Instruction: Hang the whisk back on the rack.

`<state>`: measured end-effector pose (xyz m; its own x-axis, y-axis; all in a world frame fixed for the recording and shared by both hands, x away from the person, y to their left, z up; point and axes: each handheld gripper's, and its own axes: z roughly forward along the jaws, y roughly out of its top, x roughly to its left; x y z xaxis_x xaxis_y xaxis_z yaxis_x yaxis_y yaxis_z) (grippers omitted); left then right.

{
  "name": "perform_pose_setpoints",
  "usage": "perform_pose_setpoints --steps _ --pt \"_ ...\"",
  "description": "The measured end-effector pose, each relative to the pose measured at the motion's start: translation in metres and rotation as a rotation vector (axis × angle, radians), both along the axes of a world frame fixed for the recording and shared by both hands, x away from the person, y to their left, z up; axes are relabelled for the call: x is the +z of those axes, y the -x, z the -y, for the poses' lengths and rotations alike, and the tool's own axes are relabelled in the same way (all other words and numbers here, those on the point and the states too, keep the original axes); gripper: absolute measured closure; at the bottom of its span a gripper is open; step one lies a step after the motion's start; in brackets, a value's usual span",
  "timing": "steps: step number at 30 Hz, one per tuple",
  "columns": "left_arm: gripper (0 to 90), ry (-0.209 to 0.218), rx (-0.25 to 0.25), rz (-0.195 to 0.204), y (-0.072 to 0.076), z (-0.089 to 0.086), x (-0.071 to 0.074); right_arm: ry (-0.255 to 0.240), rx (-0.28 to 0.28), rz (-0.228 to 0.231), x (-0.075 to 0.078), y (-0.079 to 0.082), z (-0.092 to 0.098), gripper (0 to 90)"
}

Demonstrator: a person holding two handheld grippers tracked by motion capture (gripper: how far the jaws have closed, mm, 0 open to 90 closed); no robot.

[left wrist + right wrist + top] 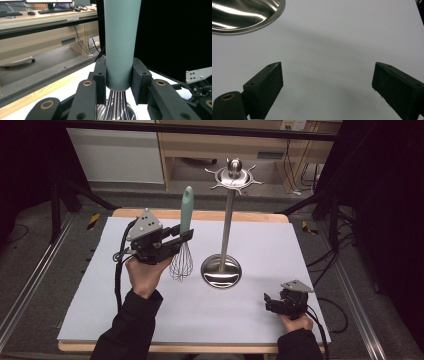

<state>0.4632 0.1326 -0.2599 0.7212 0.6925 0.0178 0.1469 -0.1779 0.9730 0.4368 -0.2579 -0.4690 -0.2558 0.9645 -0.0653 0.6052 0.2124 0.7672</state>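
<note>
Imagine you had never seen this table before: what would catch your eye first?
The whisk, held upright left of centre with its teal handle clamped in the left tongs. Beside it, mid-table, rises the tall steel utensil stand. The right tongs rest open near the front right edge.

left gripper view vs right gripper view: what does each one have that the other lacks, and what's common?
Left gripper view: the left gripper shut on the teal handle of the whisk, wires below, plus desks and a keyboard in the background. Right gripper view: the right gripper open over bare white table, nothing between its jaws. Both: the shiny round base of the metal stand, seen behind the whisk wires in the left gripper view, and the white tabletop.
</note>
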Motion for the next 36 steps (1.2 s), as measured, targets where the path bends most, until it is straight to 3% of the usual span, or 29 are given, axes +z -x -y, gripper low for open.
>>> perform_pose_setpoints --steps 14,36 --pt "68.5 -0.006 -0.008 -0.012 -0.015 0.017 0.004 0.005 0.004 0.008 0.001 0.0 0.001 10.4" --pt "68.5 -0.033 -0.025 -0.027 -0.026 0.033 0.004 0.003 0.003 0.007 0.001 0.0 0.001 10.4"
